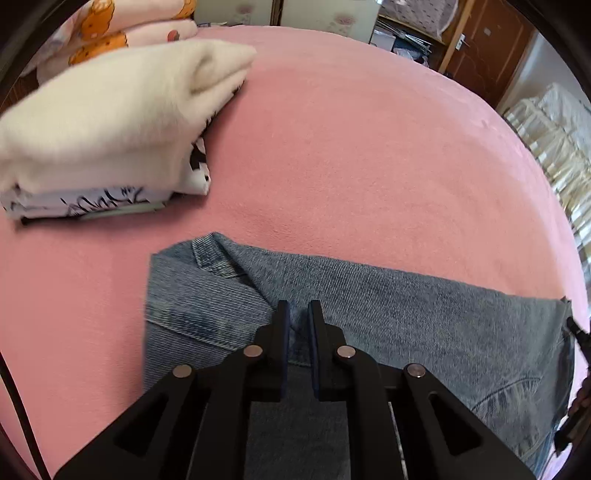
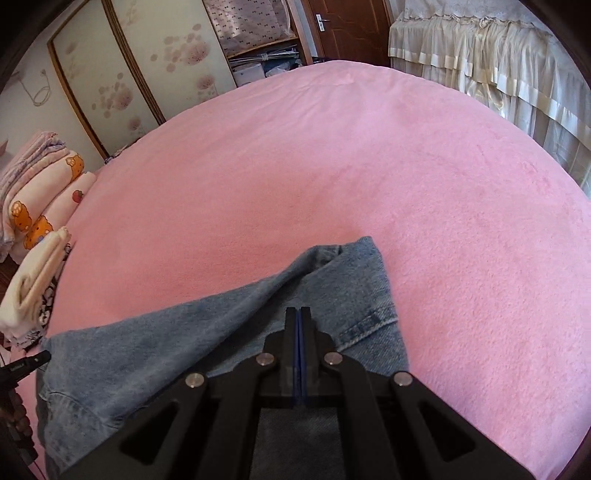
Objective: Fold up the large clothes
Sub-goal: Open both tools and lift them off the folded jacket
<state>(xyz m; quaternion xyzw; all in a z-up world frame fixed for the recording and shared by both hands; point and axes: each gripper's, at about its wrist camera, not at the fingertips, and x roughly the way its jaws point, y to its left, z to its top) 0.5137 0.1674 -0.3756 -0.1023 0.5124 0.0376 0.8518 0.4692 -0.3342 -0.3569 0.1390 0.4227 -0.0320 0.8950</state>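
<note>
A blue denim garment (image 1: 388, 306) lies partly folded on the pink bed (image 1: 351, 147). My left gripper (image 1: 298, 308) hovers over its left part with a small gap between the jaws and nothing held. In the right wrist view the denim (image 2: 147, 350) spreads from the lower left to a folded corner (image 2: 365, 266). My right gripper (image 2: 299, 314) is over that end with its jaws pressed together; no cloth shows between them. The right gripper's tip shows at the right edge of the left wrist view (image 1: 576, 332).
A stack of folded clothes topped by a cream garment (image 1: 110, 118) sits at the bed's left, with cartoon-print bedding (image 2: 44, 206) behind it. A wardrobe (image 2: 122, 74), a wooden door (image 2: 347, 29) and a frilled cream cover (image 2: 498, 62) stand beyond the bed (image 2: 332, 166).
</note>
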